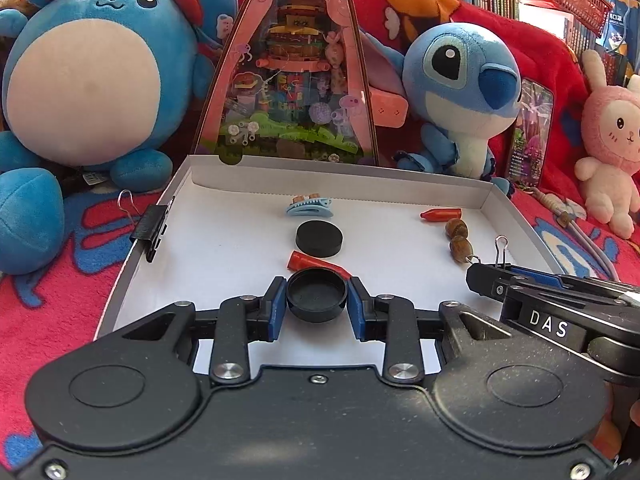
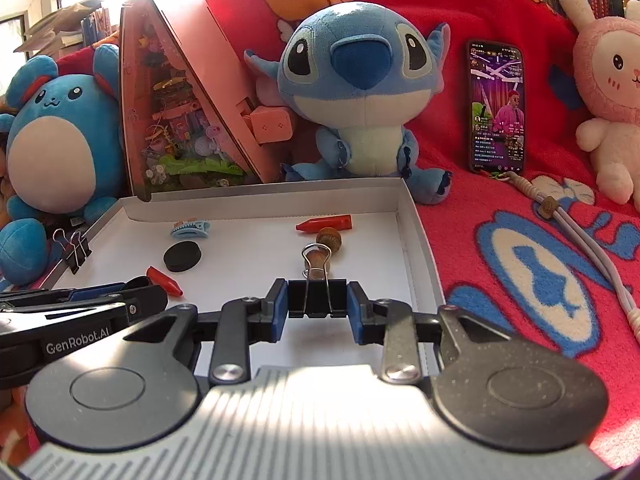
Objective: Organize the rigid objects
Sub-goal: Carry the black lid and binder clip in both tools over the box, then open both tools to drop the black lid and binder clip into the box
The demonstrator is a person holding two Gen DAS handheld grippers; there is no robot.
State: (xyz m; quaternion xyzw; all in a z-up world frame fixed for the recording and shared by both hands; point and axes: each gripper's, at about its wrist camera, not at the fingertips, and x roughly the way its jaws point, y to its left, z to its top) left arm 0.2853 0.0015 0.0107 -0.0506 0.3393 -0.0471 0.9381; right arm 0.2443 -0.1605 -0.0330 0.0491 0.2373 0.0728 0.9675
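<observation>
Black cap (image 1: 316,297) upright, binder clip (image 2: 317,298) gripped

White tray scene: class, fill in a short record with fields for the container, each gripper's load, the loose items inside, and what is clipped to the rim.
container: white cardboard tray on a red blanket
left gripper: shut on a black round cap
right gripper: shut on a black binder clip
loose in tray: black disc, blue hair clip, two red cones, brown beads
on rim: second binder clip, left wall
</observation>
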